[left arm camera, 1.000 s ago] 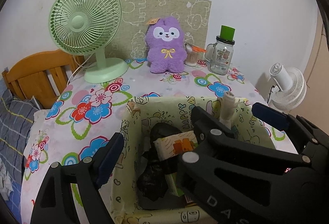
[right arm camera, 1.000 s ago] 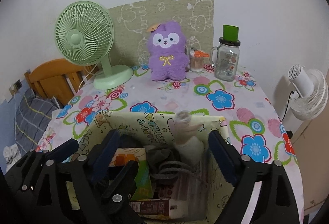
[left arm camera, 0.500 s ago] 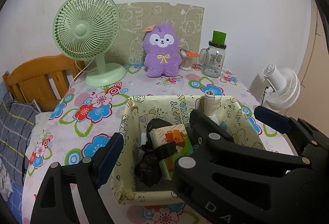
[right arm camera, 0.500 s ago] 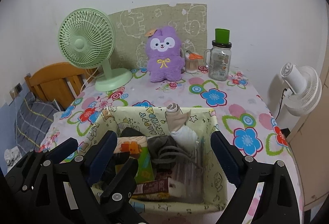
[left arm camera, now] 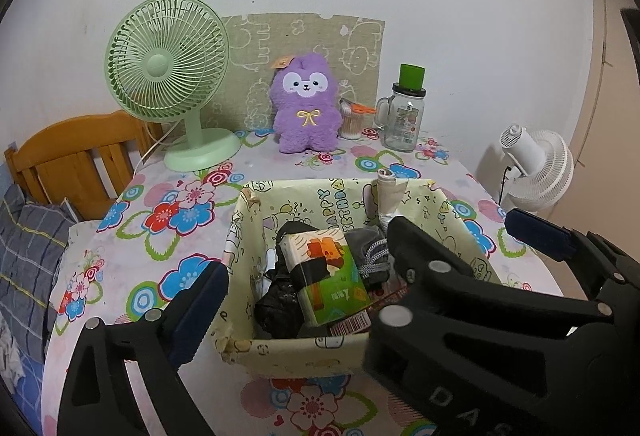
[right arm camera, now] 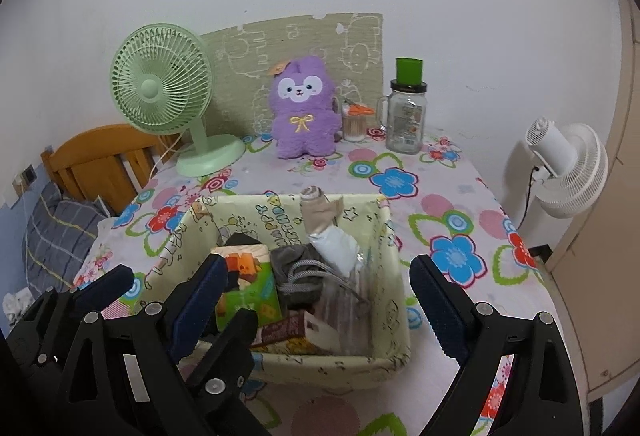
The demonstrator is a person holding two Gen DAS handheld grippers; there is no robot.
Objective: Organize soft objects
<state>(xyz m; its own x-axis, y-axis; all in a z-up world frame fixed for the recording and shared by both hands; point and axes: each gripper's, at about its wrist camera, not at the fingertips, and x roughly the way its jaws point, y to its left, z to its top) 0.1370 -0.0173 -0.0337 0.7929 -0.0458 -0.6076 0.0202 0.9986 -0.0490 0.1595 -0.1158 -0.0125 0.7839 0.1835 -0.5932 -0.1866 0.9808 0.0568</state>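
From the left wrist camera, the left gripper (left arm camera: 356, 268) has its two black arms with blue pads spread wide; its jaws have just been opening more, and nothing is pinched between them. Just under and ahead of it sits the pale yellow fabric box with cartoon drawings (left arm camera: 296, 354) on the flowery tablecloth (left arm camera: 132, 232). Inside the box I can see a crumpled black bag (left arm camera: 276, 306), a green and orange tissue pack (left arm camera: 326, 278) and a grey sock (left arm camera: 370, 252). A rolled beige cloth (left arm camera: 388, 191) pokes up at the far wall. The fluffy purple plush toy with a yellow bow (left arm camera: 306, 107) stands well apart at the back of the table, between the green table fan (left arm camera: 168, 71) and the glass jar with a green lid (left arm camera: 404, 119). From the right wrist camera, the right gripper (right arm camera: 316, 296) is also spread wide and holds nothing; the box lies right below it, with its far wall ahead of the pads. The purple toy is far ahead, near the wall. What could go wrong: the two grippers are very close together, so they might bump each other. The box is soft, so a pad could catch its rim and tip it or drag it. Reaching for the toy, an arm could knock the glass jar or the small cup of sticks (right arm camera: 354, 123) beside it, because they stand so close.
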